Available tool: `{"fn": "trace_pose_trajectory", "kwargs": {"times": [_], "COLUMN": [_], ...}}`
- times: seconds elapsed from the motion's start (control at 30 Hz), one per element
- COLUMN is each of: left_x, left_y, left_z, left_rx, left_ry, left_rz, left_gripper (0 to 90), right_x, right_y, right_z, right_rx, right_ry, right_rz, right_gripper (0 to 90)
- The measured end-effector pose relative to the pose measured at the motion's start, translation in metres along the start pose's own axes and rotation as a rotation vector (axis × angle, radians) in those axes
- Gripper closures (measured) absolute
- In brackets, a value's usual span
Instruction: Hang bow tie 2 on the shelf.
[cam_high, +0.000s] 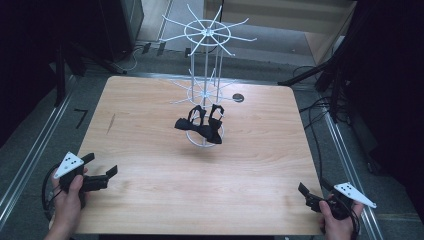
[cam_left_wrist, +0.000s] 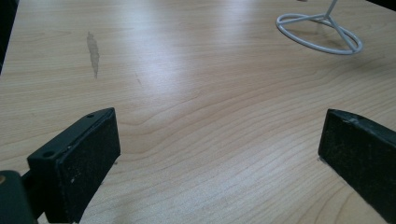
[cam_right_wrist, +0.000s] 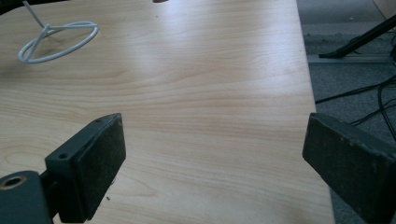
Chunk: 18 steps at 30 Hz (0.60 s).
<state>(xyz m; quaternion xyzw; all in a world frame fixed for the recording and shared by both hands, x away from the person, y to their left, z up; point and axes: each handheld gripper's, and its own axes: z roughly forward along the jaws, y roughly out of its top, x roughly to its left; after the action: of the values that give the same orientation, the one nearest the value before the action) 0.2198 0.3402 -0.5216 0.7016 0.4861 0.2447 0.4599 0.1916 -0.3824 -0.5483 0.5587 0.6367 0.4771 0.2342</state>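
A white wire rack (cam_high: 205, 60) with two tiers of hooks stands at the middle back of the wooden table (cam_high: 150, 190). A black bow tie (cam_high: 199, 129) hangs from its lower tier, just above the ring base (cam_left_wrist: 319, 32), which the right gripper view also catches (cam_right_wrist: 57, 39). My left gripper (cam_high: 100, 169) is held at the table's front left corner, its jaws wide apart over bare wood (cam_left_wrist: 219, 140). At the front right corner my right gripper (cam_high: 311, 192) also stands open with nothing between its pads (cam_right_wrist: 93, 163).
A small dark round hole (cam_high: 238, 97) sits in the table behind the rack. Cables (cam_high: 315, 107) and black stand legs (cam_right_wrist: 355, 44) lie on the grey floor past the right edge. A grey stain (cam_left_wrist: 93, 51) marks the wood on the left.
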Motion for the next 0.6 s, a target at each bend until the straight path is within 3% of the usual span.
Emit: {"fn": "trace_pose_trajectory", "kwargs": {"times": [0.6], "left_x": [0.000], "left_y": [0.001], "left_z": [0.001], "left_rx": [0.004], "left_ry": [0.000], "left_rz": [-0.005], "left_gripper": [0.0], "right_x": [-0.011], "right_y": [-0.004], "right_z": [-0.005], "right_rx": [0.000], "right_ry": [-0.018], "right_rz": [0.035], "right_gripper": [7.5]}}
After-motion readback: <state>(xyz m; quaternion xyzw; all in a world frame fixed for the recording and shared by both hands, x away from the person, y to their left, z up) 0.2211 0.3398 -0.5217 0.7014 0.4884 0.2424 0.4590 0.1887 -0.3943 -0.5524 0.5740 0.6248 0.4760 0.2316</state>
